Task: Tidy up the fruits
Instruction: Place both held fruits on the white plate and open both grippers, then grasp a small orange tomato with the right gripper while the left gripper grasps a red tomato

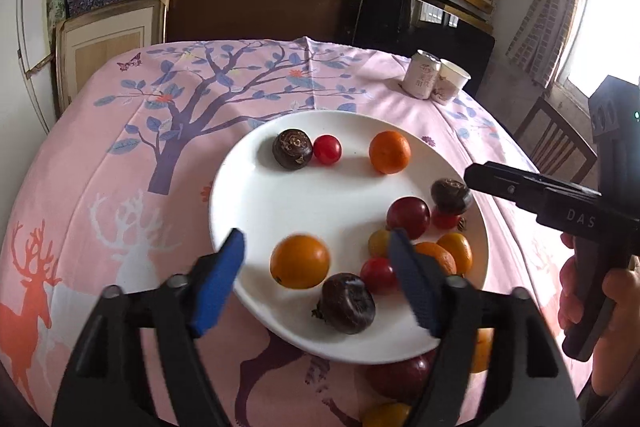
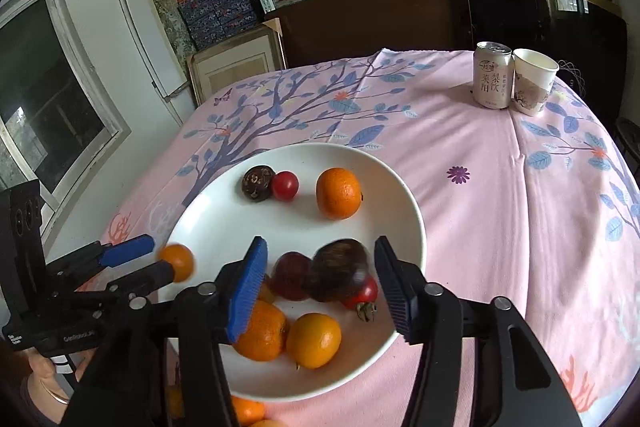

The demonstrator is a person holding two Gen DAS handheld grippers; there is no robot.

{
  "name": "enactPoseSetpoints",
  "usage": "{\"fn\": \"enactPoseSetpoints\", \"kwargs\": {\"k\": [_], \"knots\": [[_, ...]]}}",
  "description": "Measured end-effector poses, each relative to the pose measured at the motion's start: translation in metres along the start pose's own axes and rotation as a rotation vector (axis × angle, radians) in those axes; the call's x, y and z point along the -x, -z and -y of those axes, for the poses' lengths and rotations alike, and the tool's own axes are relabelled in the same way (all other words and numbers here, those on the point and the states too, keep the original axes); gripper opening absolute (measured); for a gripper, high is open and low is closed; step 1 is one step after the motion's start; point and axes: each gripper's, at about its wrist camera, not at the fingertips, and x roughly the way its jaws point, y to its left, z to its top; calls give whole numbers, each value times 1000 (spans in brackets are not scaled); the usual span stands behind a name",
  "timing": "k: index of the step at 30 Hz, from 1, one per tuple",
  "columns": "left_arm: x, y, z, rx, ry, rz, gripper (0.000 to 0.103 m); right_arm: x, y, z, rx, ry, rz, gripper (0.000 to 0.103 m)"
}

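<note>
A white plate (image 1: 280, 195) on the pink tablecloth holds several fruits: oranges, red tomatoes and dark brown round fruits. My left gripper (image 1: 316, 263) is open over the plate's near edge, with an orange (image 1: 300, 261) blurred between its fingers, not gripped. My right gripper (image 2: 320, 275) is open over the plate's right side, with a blurred dark fruit (image 2: 338, 269) between its fingers. At the plate's far side lie a dark fruit (image 1: 292, 149), a tomato (image 1: 327, 149) and an orange (image 1: 389, 151). In the right wrist view the plate (image 2: 224, 223) and the left gripper (image 2: 144, 259) show.
A drink can (image 2: 492, 75) and a paper cup (image 2: 532, 87) stand at the table's far right corner. More fruits lie on the cloth in front of the plate (image 1: 400, 375). A wooden chair (image 1: 556, 143) stands to the right. Shelves of boxes fill the back wall.
</note>
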Motion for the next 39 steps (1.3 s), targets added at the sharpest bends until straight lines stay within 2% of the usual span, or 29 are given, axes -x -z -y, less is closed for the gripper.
{"fn": "enactPoseSetpoints", "kwargs": {"k": [2, 5, 12, 15, 18, 20, 23, 26, 28, 30, 31, 37, 39], "knots": [[7, 4, -1, -2, 16, 19, 82, 5, 4, -1, -2, -14, 7, 59], [22, 20, 5, -51, -16, 26, 82, 20, 21, -4, 10, -17, 8, 59], [68, 91, 25, -197, 8, -4, 82, 63, 91, -11, 63, -55, -15, 60], [80, 121, 33, -235, 26, -24, 82, 65, 118, -18, 87, -89, -49, 60], [83, 144, 38, -247, 43, -44, 82, 60, 127, -23, 103, -82, -44, 60], [82, 153, 41, -257, 34, -55, 82, 52, 127, -21, 70, -97, -55, 60], [81, 158, 42, -255, 29, -64, 82, 33, 124, -20, 53, -103, -87, 60], [78, 156, 44, -252, 5, -69, 82, 18, 124, -19, 19, -155, -150, 40], [73, 155, 45, -248, 3, -90, 81, 23, 125, -21, 32, -140, -127, 40], [67, 154, 49, -260, 7, -114, 63, 32, 126, -21, 38, -129, -85, 40], [64, 154, 51, -263, 10, -125, 60, 35, 128, -21, 39, -122, -72, 40], [57, 153, 55, -262, 5, -137, 59, 44, 137, 0, -42, -165, -59, 40], [53, 153, 56, -263, 5, -153, 51, 44, 139, 7, -72, -186, -67, 40]]}}
